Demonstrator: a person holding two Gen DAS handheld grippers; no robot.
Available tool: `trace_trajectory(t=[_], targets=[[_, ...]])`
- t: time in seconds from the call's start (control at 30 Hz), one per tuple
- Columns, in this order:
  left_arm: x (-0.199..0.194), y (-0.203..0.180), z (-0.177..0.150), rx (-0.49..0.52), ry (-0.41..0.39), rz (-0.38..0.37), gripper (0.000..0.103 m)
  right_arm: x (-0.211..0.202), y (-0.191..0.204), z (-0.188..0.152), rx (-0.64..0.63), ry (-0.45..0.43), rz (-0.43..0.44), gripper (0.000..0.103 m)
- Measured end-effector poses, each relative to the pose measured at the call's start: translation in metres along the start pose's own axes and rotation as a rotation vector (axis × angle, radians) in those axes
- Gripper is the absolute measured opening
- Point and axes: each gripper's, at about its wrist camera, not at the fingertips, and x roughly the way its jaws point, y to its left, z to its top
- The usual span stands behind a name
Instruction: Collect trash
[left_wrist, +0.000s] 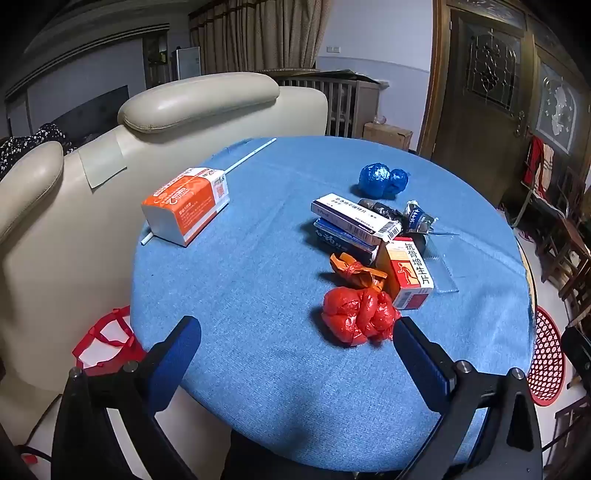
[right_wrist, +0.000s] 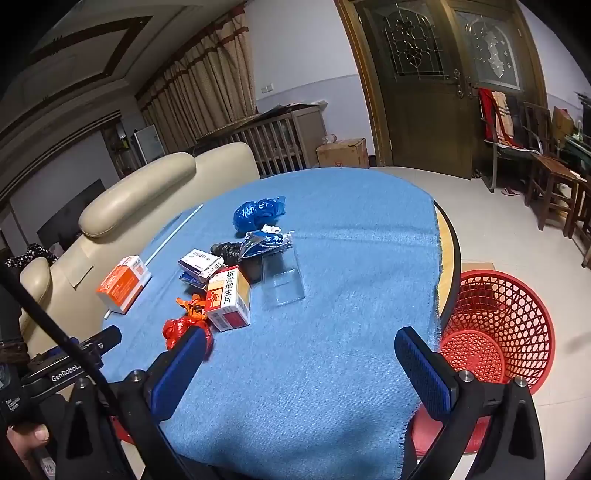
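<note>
Left gripper (left_wrist: 295, 332) stands spread wide with nothing between its fingers, poised over the near edge of the blue-clothed table (left_wrist: 258, 369). The crumpled red bag (left_wrist: 356, 319) lies just ahead, beside its right finger; the orange wrapper (left_wrist: 354, 271) and upright medicine box (left_wrist: 408, 275) sit directly beyond. Right gripper (right_wrist: 299, 345) is likewise released and empty above the cloth. The red basket (right_wrist: 517, 325) stands on the floor off the table edge, beside its right finger. A clear plastic tray (right_wrist: 282, 282) lies ahead.
</note>
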Motion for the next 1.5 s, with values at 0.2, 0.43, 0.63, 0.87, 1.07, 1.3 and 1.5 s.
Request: trace_trajectory(t=[0.2, 0.43, 0.63, 0.87, 1.07, 1.3, 1.5], targets=[[-0.0002, -0.0001, 0.0001, 0.000, 0.002, -0.005, 0.103, 0.0005, 0.0000, -0.0004, -0.002, 0.001, -0.001, 0.103], [-0.0002, -0.0005, -0.0004, 0.000, 0.005, -0.007, 0.103, -0.0007, 0.0007, -0.0010, -0.001, 0.003, 0.000, 0.103], [-0.0009, -0.0015, -0.0004, 0.002, 0.006, -0.012, 0.103, -0.0018, 0.0011, -0.0017, 0.000, -0.002, -0.001, 0.103], [-0.0016, -0.0032, -0.0012, 0.005, 0.005, -0.015, 0.103, -0.0031, 0.0025, -0.0041, -0.007, -0.009, -0.001, 0.103], [0.0017, -0.0023, -0.0039, 0.000, 0.016, -0.013, 0.103, -0.0026, 0.0019, -0.0048, -0.004, -0.007, 0.000, 0.103], [0.0011, -0.0029, -0.0057, 0.005, 0.016, -0.016, 0.103, -0.0010, -0.0009, -0.0063, 0.009, 0.008, 0.000, 0.103], [0.0012, -0.0035, -0.0059, 0.006, 0.016, -0.014, 0.103, -0.0010, 0.0007, -0.0066, 0.011, 0.016, 0.005, 0.103]])
